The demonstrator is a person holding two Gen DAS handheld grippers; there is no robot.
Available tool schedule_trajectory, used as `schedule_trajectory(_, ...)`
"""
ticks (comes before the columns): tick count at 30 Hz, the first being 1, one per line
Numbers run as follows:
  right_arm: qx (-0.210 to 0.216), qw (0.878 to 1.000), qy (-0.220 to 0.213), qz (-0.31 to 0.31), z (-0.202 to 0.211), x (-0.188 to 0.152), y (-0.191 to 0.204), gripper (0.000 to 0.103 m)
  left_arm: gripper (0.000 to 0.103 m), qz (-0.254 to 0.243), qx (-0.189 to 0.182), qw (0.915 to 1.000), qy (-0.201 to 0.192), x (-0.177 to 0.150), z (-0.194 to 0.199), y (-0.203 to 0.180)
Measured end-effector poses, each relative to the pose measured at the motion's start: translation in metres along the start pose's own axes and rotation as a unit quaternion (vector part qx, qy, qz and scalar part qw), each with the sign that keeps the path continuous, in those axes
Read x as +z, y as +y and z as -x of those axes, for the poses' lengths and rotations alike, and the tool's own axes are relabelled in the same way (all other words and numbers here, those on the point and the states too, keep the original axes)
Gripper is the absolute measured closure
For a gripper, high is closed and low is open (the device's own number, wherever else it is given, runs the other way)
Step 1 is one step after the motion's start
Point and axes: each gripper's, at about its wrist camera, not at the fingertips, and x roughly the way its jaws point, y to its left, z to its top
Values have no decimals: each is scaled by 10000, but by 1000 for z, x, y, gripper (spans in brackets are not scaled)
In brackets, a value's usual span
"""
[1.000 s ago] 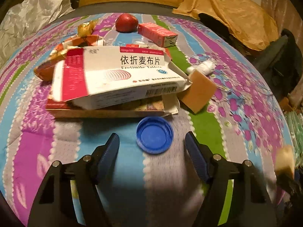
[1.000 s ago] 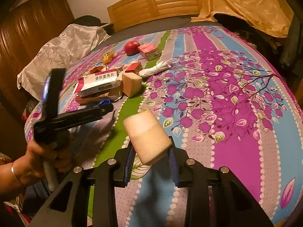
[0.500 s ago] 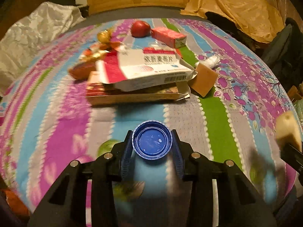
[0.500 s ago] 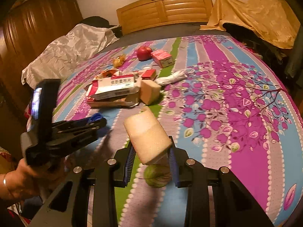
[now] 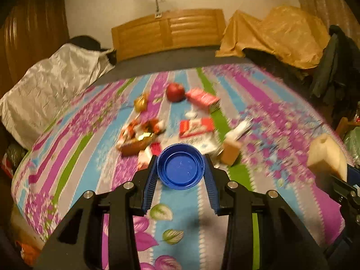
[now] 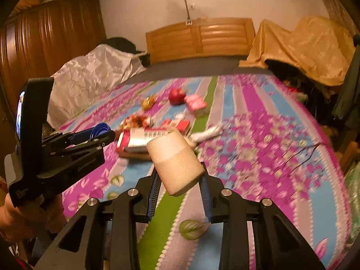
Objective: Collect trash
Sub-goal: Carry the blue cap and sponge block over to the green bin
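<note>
While left claw [image 5: 181, 173] pinched blue cap [image 5: 180, 166] across rim: light, rigid, slick. Right claw [image 6: 179, 187] squeezed foam block [image 6: 175, 160] at sides: soft, featherlight.

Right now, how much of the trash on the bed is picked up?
Only a start. The left gripper holds the blue bottle cap in its jaws, and the right gripper holds a foam block. Nothing looks binned yet. Left on the bedspread: the medicine box, pink carton, snack wrappers and crumpled tissue.
</note>
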Motion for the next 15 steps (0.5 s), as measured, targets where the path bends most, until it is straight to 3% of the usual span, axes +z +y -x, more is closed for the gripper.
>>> schedule_trajectory(15, -1056, 9894, -963, -246, 106, 45, -82, 69, 65, -575, -673, 9931, -772, 61, 43, -99)
